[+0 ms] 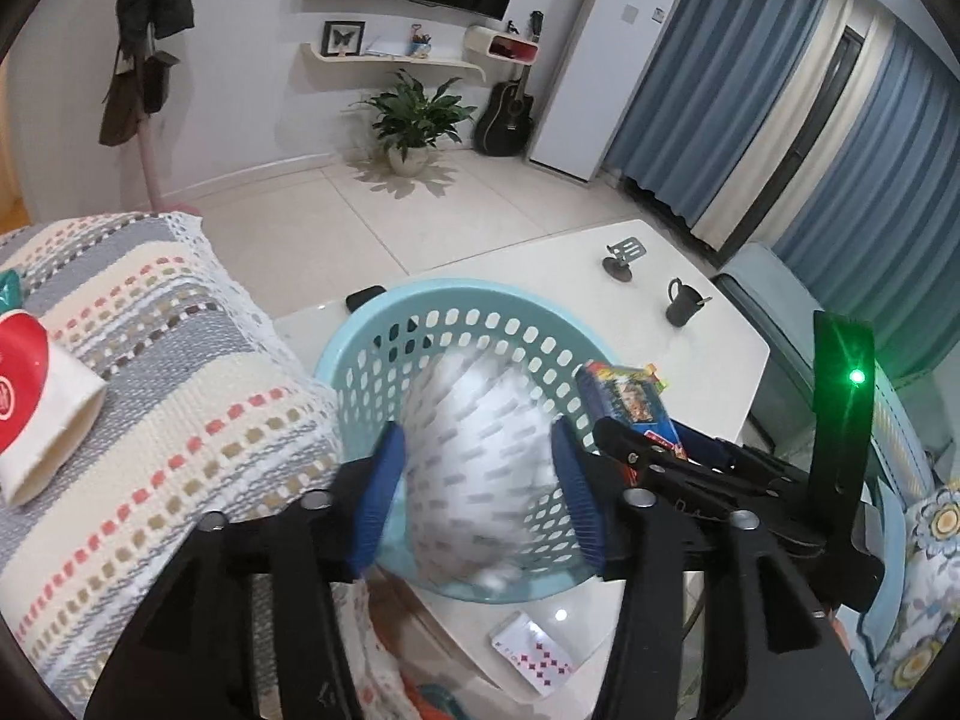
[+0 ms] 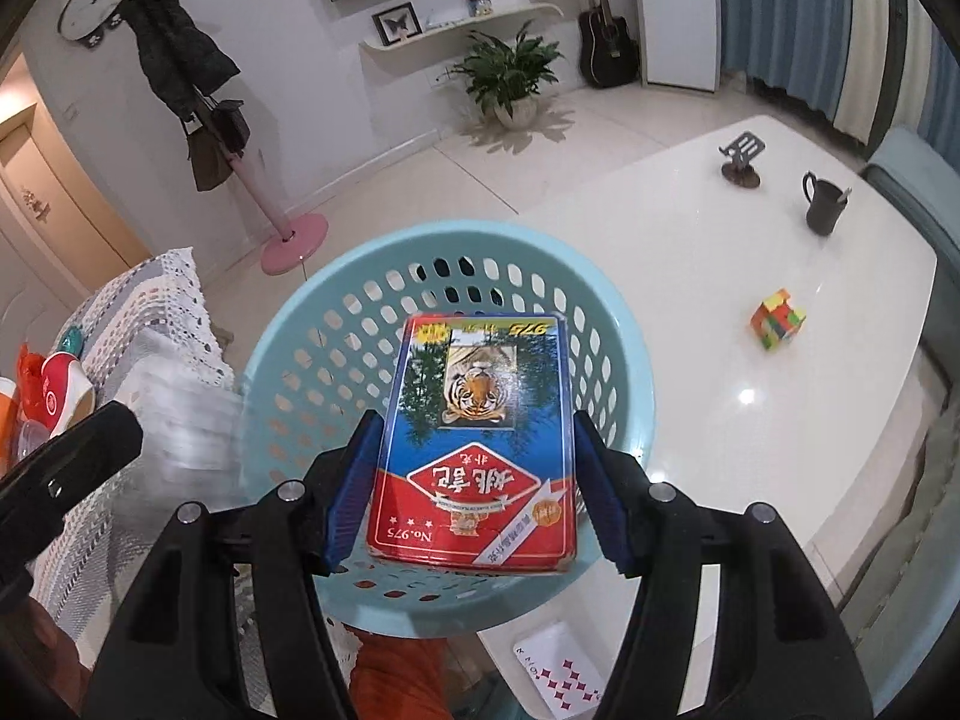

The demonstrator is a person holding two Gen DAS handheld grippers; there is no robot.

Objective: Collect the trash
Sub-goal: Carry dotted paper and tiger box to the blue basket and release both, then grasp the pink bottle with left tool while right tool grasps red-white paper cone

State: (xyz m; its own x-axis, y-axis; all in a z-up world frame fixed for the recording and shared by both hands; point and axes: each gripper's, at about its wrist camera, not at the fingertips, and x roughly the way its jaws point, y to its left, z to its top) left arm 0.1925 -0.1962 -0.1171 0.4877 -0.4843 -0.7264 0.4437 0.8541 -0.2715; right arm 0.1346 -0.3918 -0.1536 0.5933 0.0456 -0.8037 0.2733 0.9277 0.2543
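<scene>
right tongs (image 2: pixel 474 468) gripping card box (image 2: pixel 474 438) by long edges over basket (image 2: pixel 630 324) | box stiff, light, glossy-slippery | left tongs (image 1: pixel 474 480) spread around blurred white packet (image 1: pixel 480 468), contact unclear

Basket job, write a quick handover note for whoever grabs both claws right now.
Left claw: a blurred white wrapper sits between its fingers over the light blue basket; whether it is gripped cannot be told.
Right claw: shut on the playing card box, held over the same basket, not yet dropped.
Done: both items brought to the basket.
Left: drop both in; a loose playing card lies on the table in front of the basket, and a red and white paper cup on the woven cloth.
</scene>
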